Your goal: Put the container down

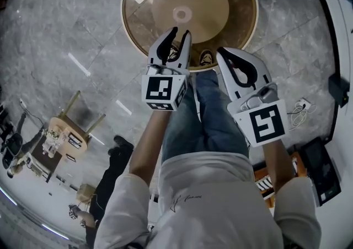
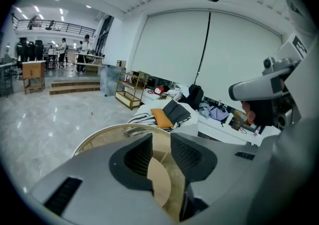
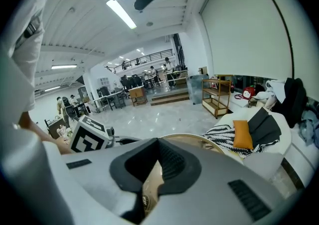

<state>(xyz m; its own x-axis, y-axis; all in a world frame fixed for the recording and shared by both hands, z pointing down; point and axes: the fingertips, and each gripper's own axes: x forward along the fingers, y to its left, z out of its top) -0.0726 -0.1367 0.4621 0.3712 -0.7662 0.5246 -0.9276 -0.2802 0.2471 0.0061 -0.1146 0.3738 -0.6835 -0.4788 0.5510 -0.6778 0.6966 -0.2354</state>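
Note:
No container shows in any view, and neither gripper holds anything. A round brown glass-topped table [image 1: 242,0] with a gold rim stands on the floor just ahead of my feet; a lighter round disc [image 1: 190,8] shows at its middle. My left gripper [image 1: 181,33] hangs high over the table's near edge, its jaws a narrow gap apart with only the table top [image 2: 159,179] visible between them. My right gripper [image 1: 223,52] is beside it at about the same height. In the right gripper view its [image 3: 158,142] pads meet at the tips with nothing between them.
Grey marble floor surrounds the table. A small wooden table with chairs [image 1: 66,137] and a person in black [image 1: 110,176] are at the lower left. Cables [image 1: 300,111] and a black case [image 1: 320,168] lie at the right. A sofa with an orange cushion [image 3: 242,134] stands beyond the table.

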